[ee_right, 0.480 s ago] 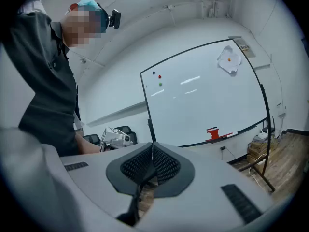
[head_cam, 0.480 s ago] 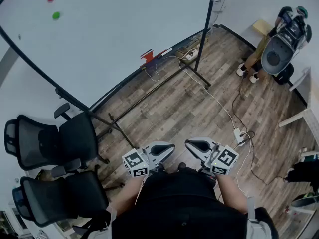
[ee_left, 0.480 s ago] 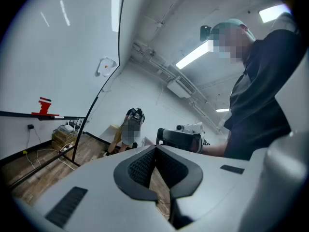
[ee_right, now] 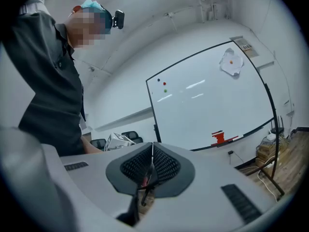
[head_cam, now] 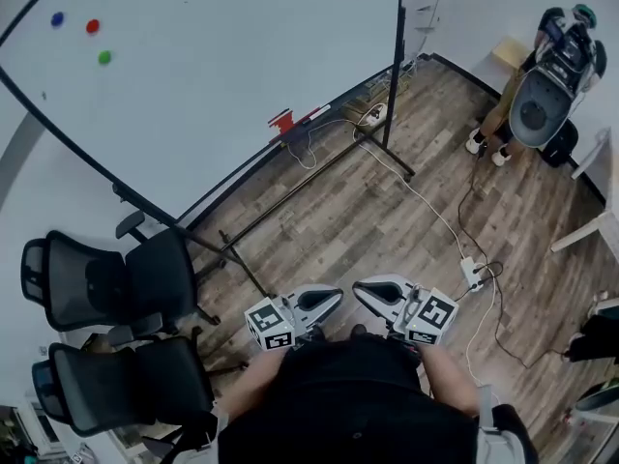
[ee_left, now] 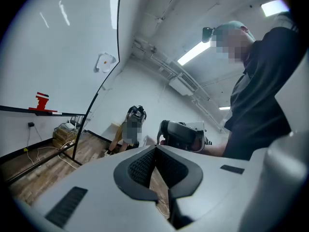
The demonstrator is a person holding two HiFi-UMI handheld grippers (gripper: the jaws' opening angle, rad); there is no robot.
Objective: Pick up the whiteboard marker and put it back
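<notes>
Wooden floor (head_cam: 387, 201) covers the room, and a big whiteboard (head_cam: 213, 56) on a black stand is in front of the person. The left gripper (ee_left: 155, 149) has its fingers (ee_left: 141, 168) touching at the tips. Behind the tips there is only a narrow wedge of gap where the floor shows, and nothing is held. The right gripper (ee_right: 152, 145) has its fingers (ee_right: 166, 166) pressed together along a line, and it also holds nothing. In the head view both grippers are low and close to the person's body. They are side by side, with their tips turned toward each other, near but apart, and both are well apart from the board.

The whiteboard marker (head_cam: 316, 113) looks like a thin light stick with a red end. It lies on the ledge at the bottom edge of the board, just beside a red object (head_cam: 281, 121). Three small magnets (head_cam: 93, 26), blue, red and green, sit near the top left of the board. Two black office chairs (head_cam: 111, 283) stand to the left of the grippers. A white power strip (head_cam: 471, 272) with cables lies on the floor at the right. Another person (head_cam: 542, 75) is in the far right corner.
</notes>
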